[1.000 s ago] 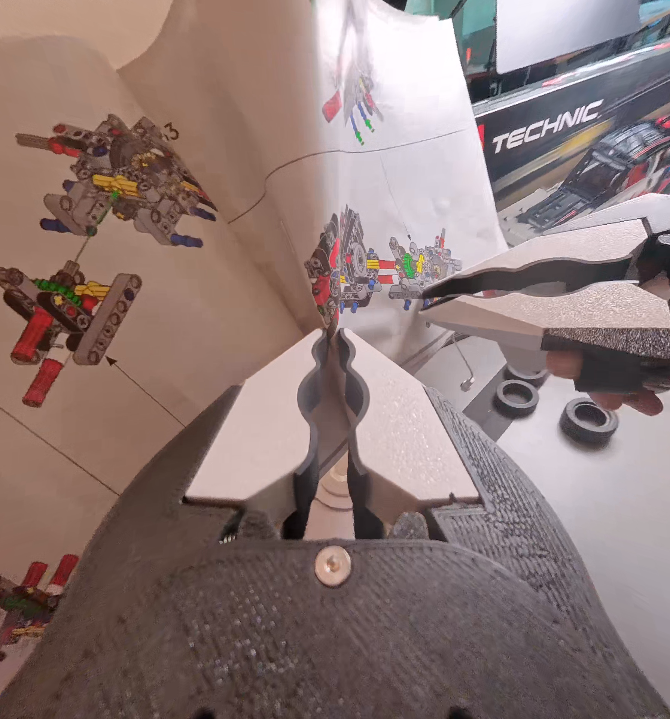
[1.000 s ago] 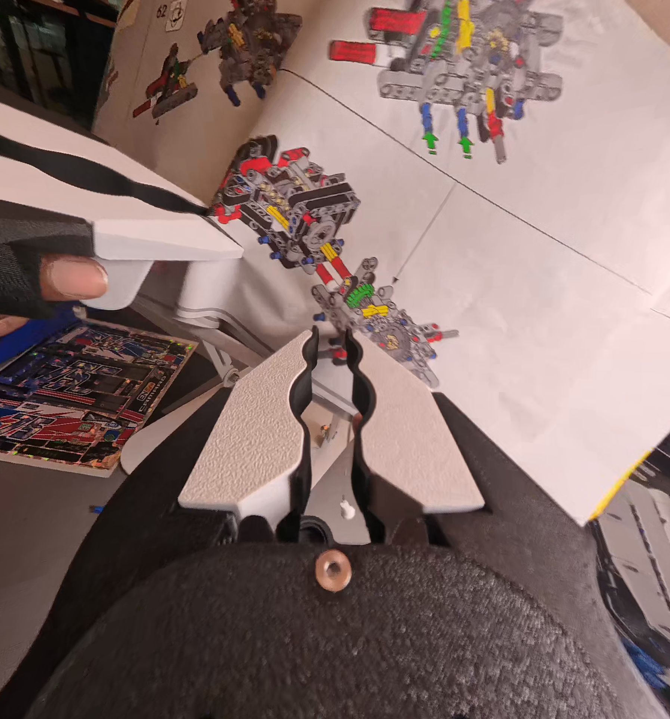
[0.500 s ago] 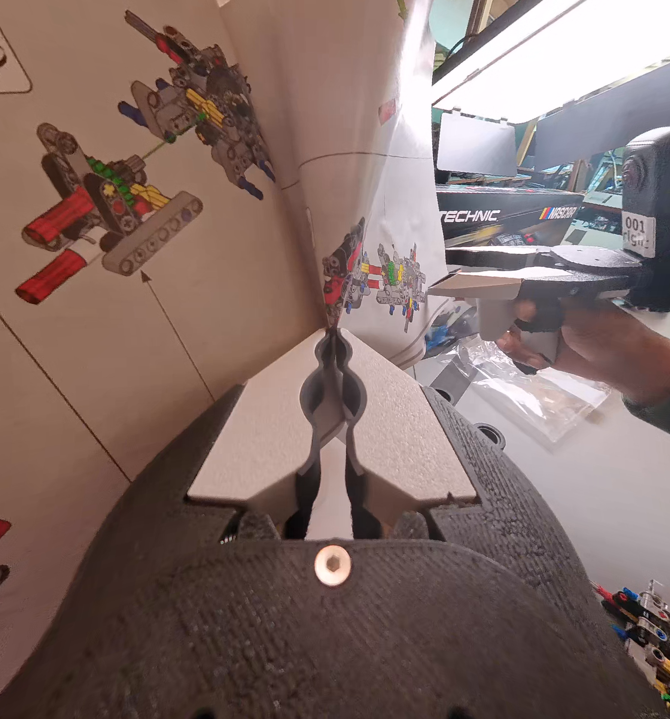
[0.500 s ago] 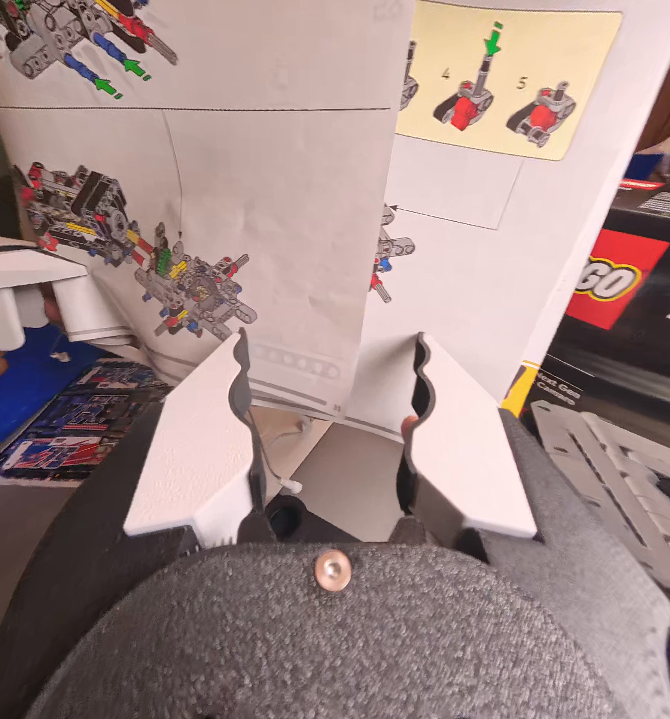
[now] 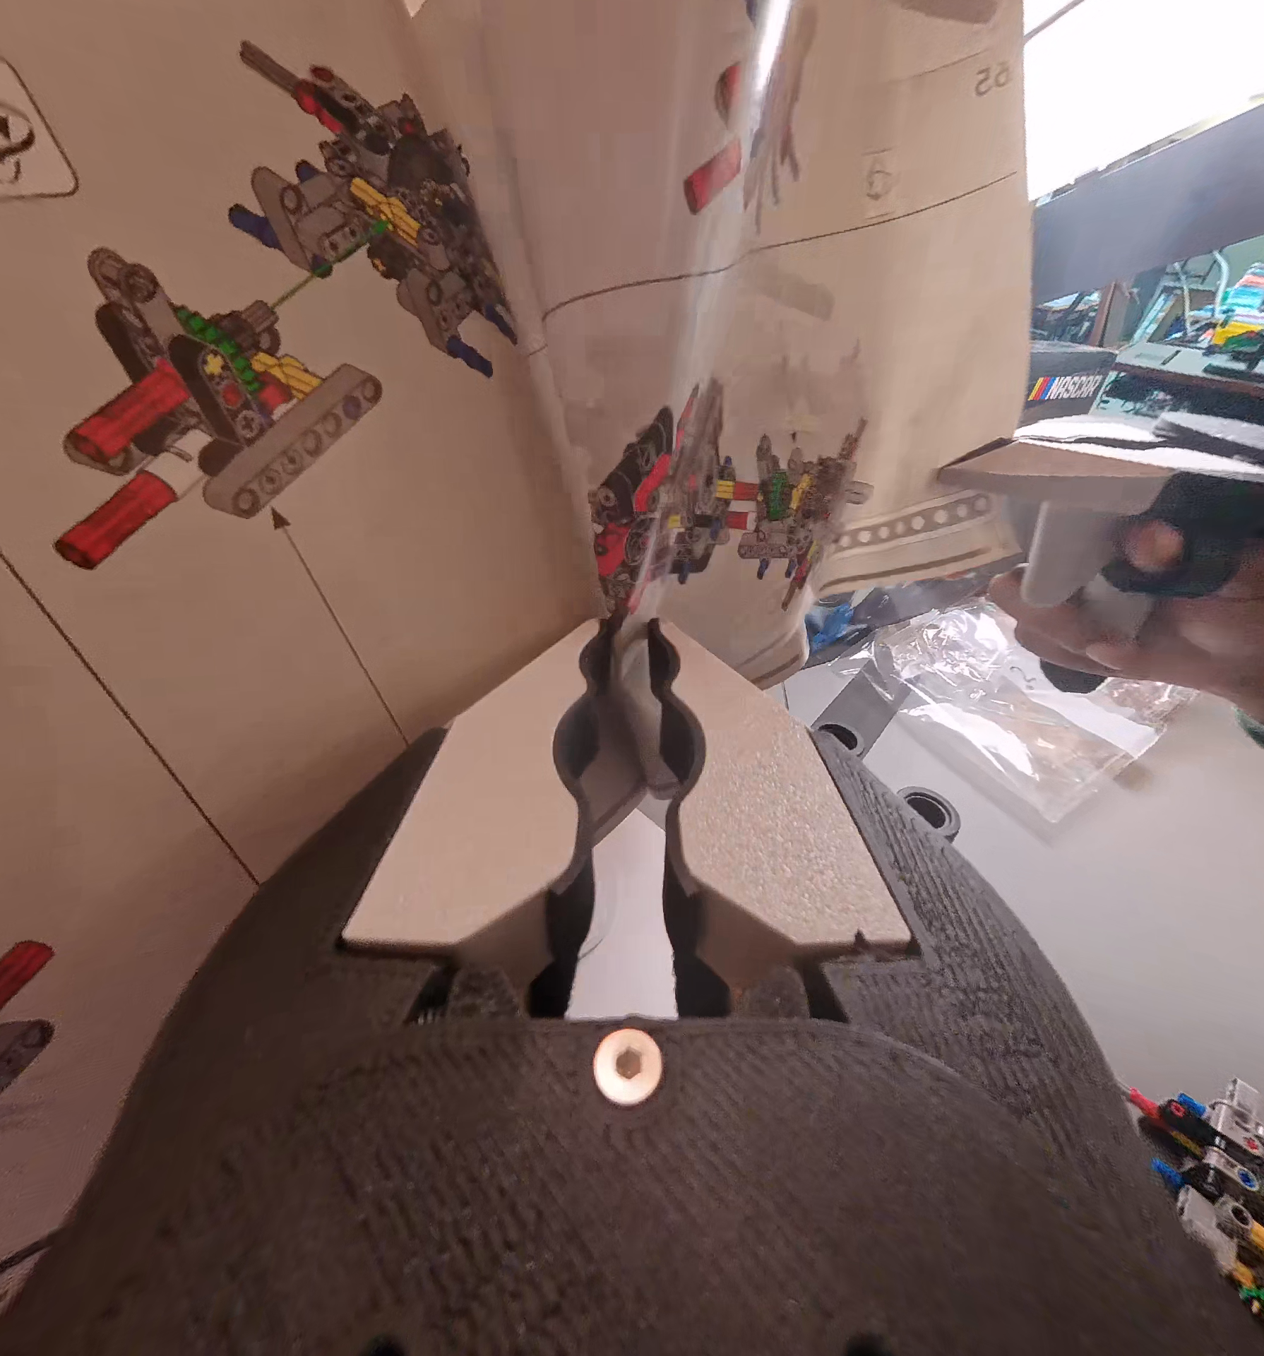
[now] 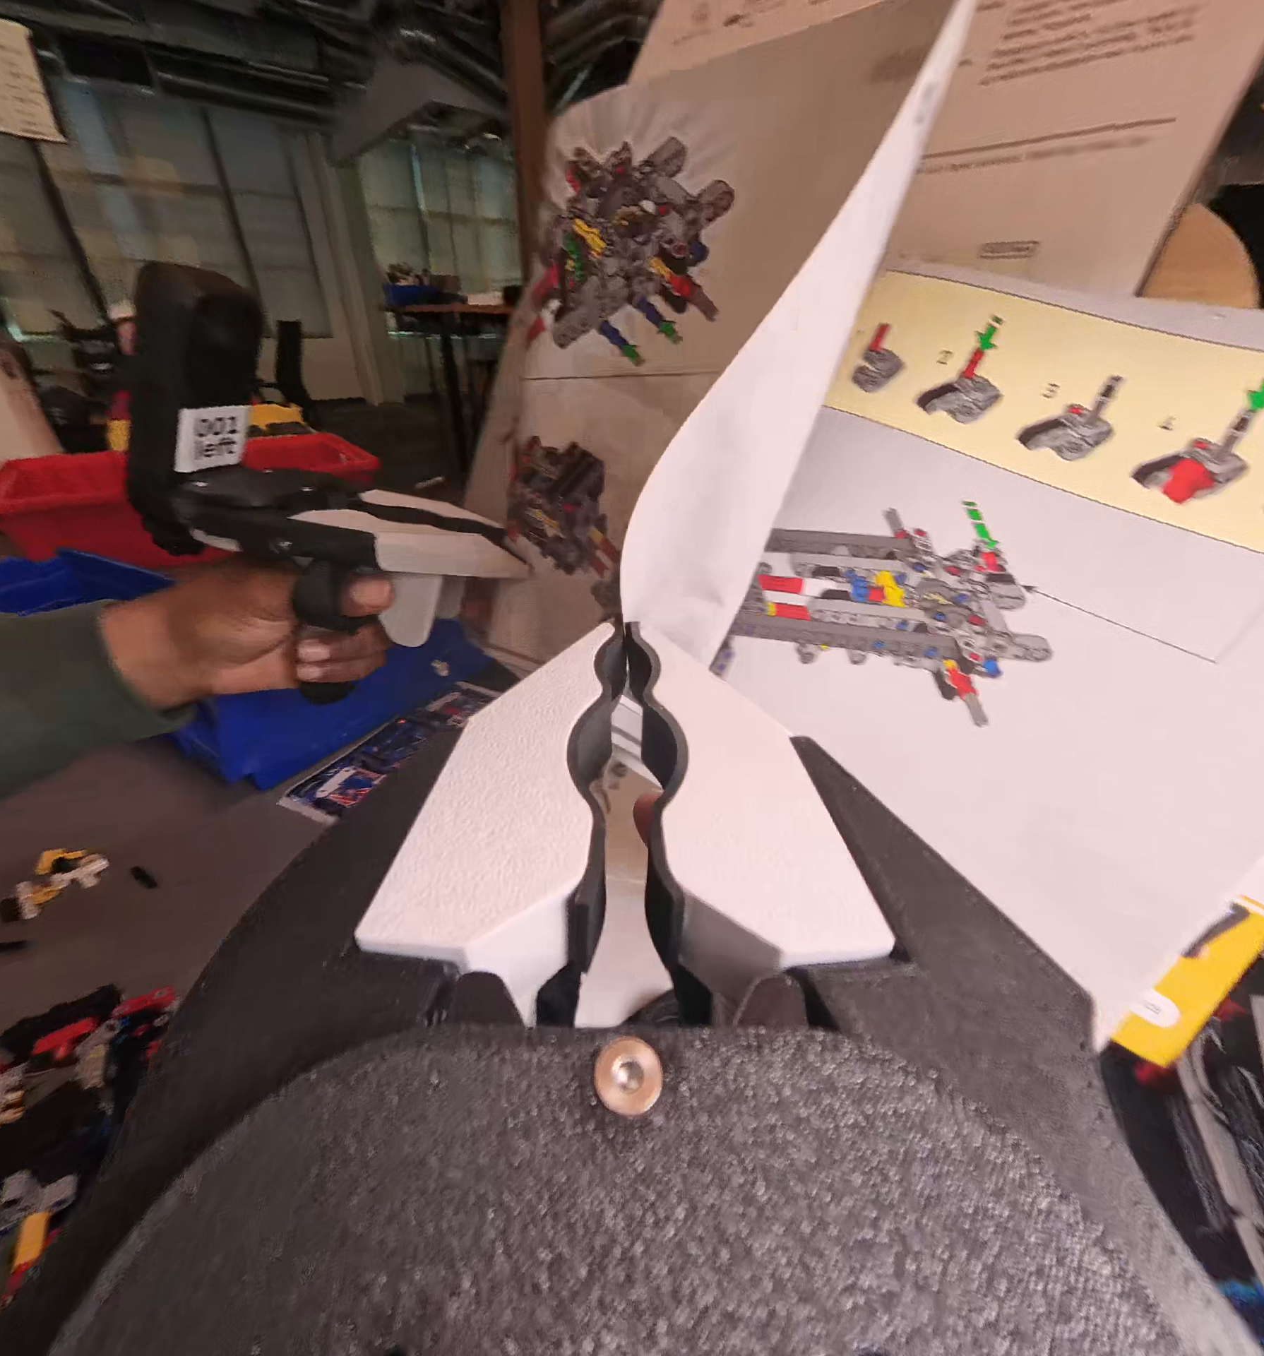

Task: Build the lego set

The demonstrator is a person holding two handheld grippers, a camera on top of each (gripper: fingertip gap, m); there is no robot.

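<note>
The instruction booklet (image 5: pixel 365 602) stands open and upright, with printed build steps on its pages. My left gripper (image 5: pixel 625 627) is shut on the bottom edge of the booklet near its fold. It also shows in the right wrist view (image 6: pixel 523 561), held by a hand. My right gripper (image 6: pixel 625 631) is shut on the bottom corner of one white page (image 6: pixel 746 469), which curls up and away from the page behind it. In the left wrist view the right gripper (image 5: pixel 944 473) sits at the page's right edge.
A partly built model (image 5: pixel 1238 1189) lies at the lower right, with a clear plastic bag (image 5: pixel 1018 704) and black tyres (image 5: pixel 922 803) on the grey table. The set's box (image 6: pixel 1238 1101) is on the right. A red bin (image 6: pixel 64 499), a blue bin (image 6: pixel 284 704), a sticker sheet (image 6: pixel 365 763) and loose pieces (image 6: pixel 57 873) are on the left.
My right gripper was open half a second ago and has now shut on a page corner, and the page has swung up. My left gripper has kept its hold on the booklet.
</note>
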